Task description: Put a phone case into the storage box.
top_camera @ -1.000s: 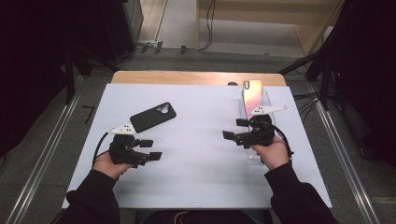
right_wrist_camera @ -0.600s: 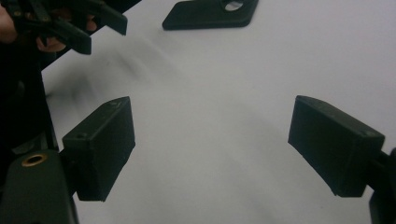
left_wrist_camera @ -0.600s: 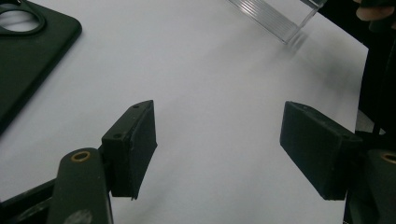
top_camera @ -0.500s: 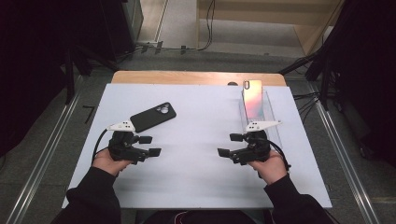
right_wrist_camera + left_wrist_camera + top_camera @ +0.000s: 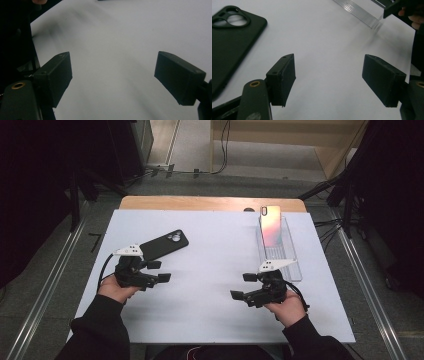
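Overhead, your left tongs (image 5: 156, 271) sat released just at 7 o'clock of the black phone case (image 5: 164, 245), while your right tongs (image 5: 243, 285) hung released, empty, at 7 o'clock of the clear tray (image 5: 292, 255) holding the pink phone (image 5: 270, 225) on the worktop (image 5: 215, 250).

Your left gripper view alone showed the case's camera cutout at 10 o'clock, outside the jaws: closing there would likely have caught nothing.

Your right gripper view gave bare, blurred worktop, so aiming by it risked a miss.
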Action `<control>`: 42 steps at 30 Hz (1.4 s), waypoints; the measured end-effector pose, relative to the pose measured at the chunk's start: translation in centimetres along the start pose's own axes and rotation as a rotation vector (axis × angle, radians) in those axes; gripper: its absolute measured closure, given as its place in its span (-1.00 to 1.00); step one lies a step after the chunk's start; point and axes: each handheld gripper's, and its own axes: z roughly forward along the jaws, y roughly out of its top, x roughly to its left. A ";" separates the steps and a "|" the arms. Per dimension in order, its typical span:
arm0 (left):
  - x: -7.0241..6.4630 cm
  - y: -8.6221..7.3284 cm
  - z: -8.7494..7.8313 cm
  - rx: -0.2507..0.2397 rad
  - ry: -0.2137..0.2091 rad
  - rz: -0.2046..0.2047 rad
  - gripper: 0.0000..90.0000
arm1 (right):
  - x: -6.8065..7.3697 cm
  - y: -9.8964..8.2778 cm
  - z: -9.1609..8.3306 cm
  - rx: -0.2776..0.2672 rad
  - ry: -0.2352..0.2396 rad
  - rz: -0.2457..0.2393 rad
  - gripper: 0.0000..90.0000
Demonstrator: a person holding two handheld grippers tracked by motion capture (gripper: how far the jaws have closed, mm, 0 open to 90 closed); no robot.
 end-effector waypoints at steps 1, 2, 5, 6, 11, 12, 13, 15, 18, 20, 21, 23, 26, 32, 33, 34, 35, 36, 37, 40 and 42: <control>0.3 0.3 -0.1 0.000 0.011 0.004 -0.42 | 0.0 -0.1 0.0 0.003 0.003 0.000 -0.71; 0.5 0.5 -0.1 -0.001 0.016 0.003 -0.44 | 0.0 -0.2 0.0 0.002 0.005 -0.002 -0.71; 1.2 1.2 -0.2 -0.011 0.009 0.017 -0.55 | 0.0 -0.3 0.1 0.002 0.011 -0.001 -0.71; 1.5 1.4 -0.2 -0.011 0.005 0.025 -0.65 | 0.0 -0.3 0.1 0.004 0.012 0.000 -0.71; 2.6 2.1 0.0 -0.006 -0.013 0.069 -1.00 | 0.0 -0.5 0.2 0.008 0.026 -0.004 -0.71; 2.8 2.2 0.0 -0.007 -0.016 0.079 -1.00 | 0.0 -0.5 0.3 0.011 0.027 -0.002 -0.71; 3.1 2.3 0.1 -0.020 -0.021 0.084 -1.00 | 0.0 -0.5 0.3 0.012 0.029 -0.002 -0.71; 3.7 2.6 0.3 -0.019 -0.035 0.076 -1.00 | 0.0 -0.5 0.3 0.014 0.031 0.004 -0.71; 4.6 3.1 0.6 -0.002 -0.008 0.087 -1.00 | 0.0 -0.6 0.4 0.015 0.035 0.005 -0.71; 5.2 3.5 0.9 0.000 -0.020 0.081 -1.00 | -0.1 -0.7 0.4 0.016 0.040 0.006 -0.71; 5.5 3.7 1.0 0.007 -0.017 0.083 -1.00 | -0.1 -0.7 0.4 0.017 0.039 0.006 -0.71; 5.8 4.1 1.3 0.029 0.012 0.096 -0.95 | -0.1 -0.7 0.4 0.018 0.039 0.005 -0.71; 6.6 4.7 1.7 0.051 0.022 0.091 -0.84 | -0.1 -0.7 0.4 0.015 0.039 0.004 -0.71; 7.8 5.8 2.5 0.051 0.035 0.132 -0.84 | -0.2 -0.9 0.5 0.018 0.040 0.009 -0.71; 8.0 5.9 2.6 0.046 0.045 0.138 -0.84 | -0.2 -0.9 0.5 0.017 0.038 0.009 -0.71; 8.2 6.1 2.7 0.044 0.045 0.138 -0.84 | -0.2 -0.9 0.5 0.016 0.039 0.009 -0.71; 8.4 6.2 2.8 0.038 0.047 0.140 -0.84 | -0.2 -0.9 0.5 0.016 0.039 0.009 -0.71; 8.7 6.3 2.8 0.033 0.044 0.141 -0.84 | -0.2 -1.0 0.4 0.017 0.041 0.010 -0.71; 9.0 6.3 2.9 0.032 0.039 0.142 -0.84 | -0.2 -1.0 0.4 0.015 0.043 0.012 -0.71; 9.9 6.5 3.2 0.036 0.049 0.159 -0.81 | -0.3 -1.1 0.4 0.020 0.040 0.015 -0.71; 10.5 6.7 3.4 0.035 0.056 0.152 -0.81 | -0.3 -1.2 0.3 0.018 0.039 0.016 -0.71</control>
